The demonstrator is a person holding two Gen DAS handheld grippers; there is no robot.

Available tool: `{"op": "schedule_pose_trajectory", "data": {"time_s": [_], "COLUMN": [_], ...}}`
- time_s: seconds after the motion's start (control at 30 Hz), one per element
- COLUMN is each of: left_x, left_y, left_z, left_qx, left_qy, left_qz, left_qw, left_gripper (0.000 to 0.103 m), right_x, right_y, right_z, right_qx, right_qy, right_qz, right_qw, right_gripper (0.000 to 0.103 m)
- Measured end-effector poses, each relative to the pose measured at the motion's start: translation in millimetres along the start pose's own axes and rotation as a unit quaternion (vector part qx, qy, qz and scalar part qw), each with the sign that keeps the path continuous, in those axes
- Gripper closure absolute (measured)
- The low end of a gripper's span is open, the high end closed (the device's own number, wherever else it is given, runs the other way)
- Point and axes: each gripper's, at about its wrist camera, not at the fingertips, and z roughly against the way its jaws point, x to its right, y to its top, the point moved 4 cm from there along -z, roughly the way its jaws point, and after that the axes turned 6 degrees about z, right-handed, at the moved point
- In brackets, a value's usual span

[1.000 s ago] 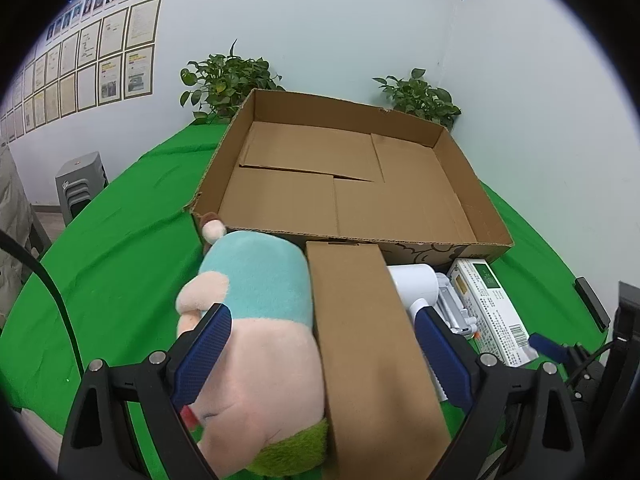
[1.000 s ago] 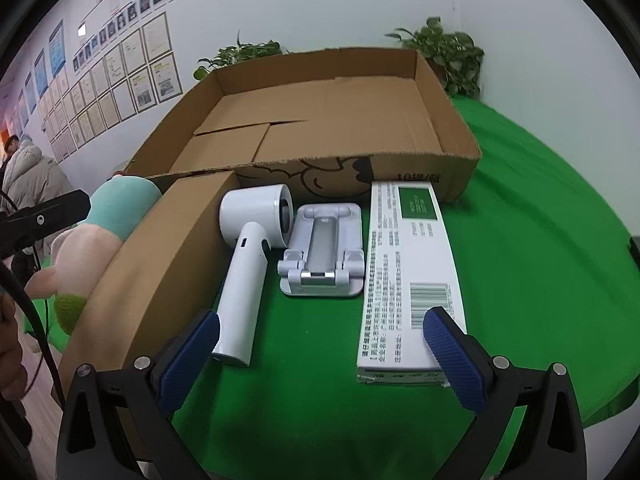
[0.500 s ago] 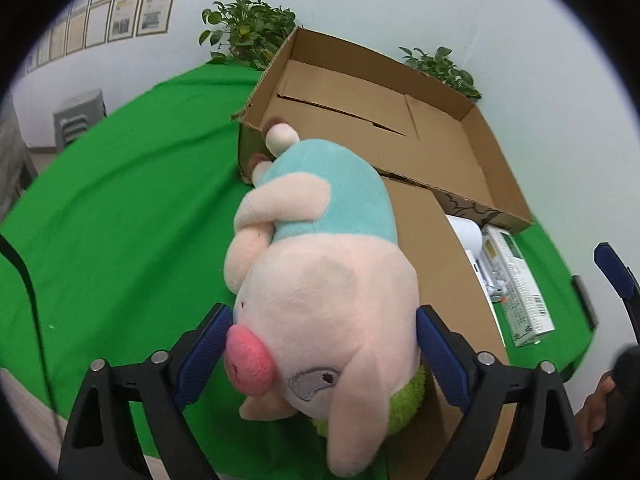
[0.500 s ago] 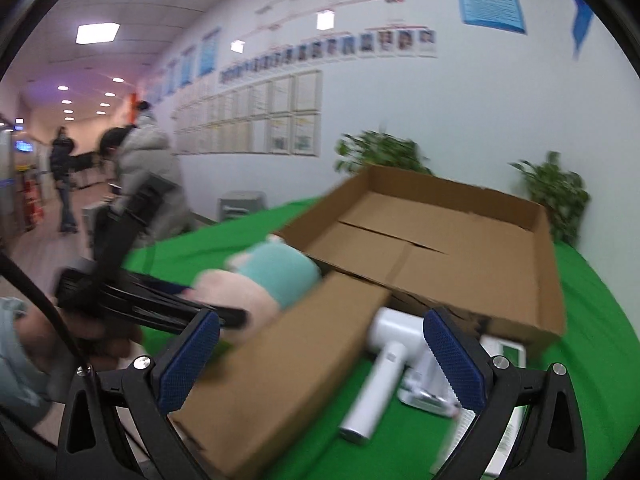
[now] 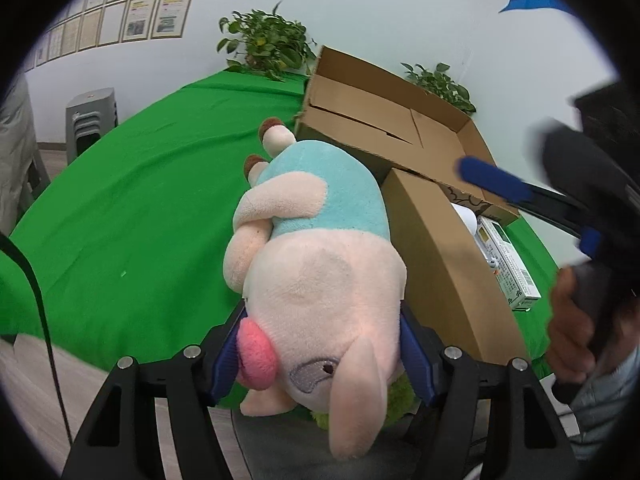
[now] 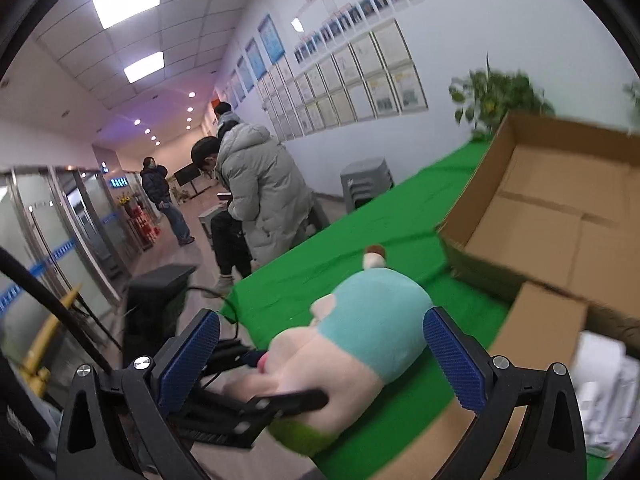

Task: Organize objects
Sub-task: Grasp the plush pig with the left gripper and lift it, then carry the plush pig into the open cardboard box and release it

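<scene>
Gripping the plush pig (image 5: 320, 280) by its head, left gripper (image 5: 320, 354) holds it at the table's (image 5: 132, 208) near edge; right gripper (image 6: 320, 354) hangs wide, holding nothing. Big cardboard box (image 5: 400, 128) looks bare inside, so approx 0 packed; pig, small box (image 5: 448, 264), carton (image 5: 508, 268) etc. left.

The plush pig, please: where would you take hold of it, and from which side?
By its head, from the table's near edge. The pig lies lengthwise, head towards that edge, and the soft head squeezes between flat pads. The left gripper is shut on it there; the right gripper is open.
</scene>
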Motion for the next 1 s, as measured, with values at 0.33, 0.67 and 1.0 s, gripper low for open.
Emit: {"op": "schedule_pose_trajectory", "data": {"time_s": [0.33,0.67,1.0], "left_x": [-26.5,-19.5,7.5], "left_y": [-16.7,-20.2,3.8], "left_z": [20.1,20.3,28.4], "left_qx": [0.022,0.033,0.057], "left_qy": [-0.006,0.002,0.001], "left_qz": [0.050,0.029,-0.032], "left_qw": [0.9985,0.9990,0.9978], "left_gripper": [0.037,0.040,0.043], "right_x": [5.8,13.2,-0.9], "right_y": [1.1,-40.6,-29.0], "right_z": [-133.4,-160.5,-128.7], "right_qx": [-0.155,-0.206,-0.125], "right_qy": [-0.033,-0.032,-0.045], "right_qz": [-0.073,-0.144,-0.160], "right_qw": [0.985,0.967,0.978], "right_gripper": [0.000,0.004,0.031]}}
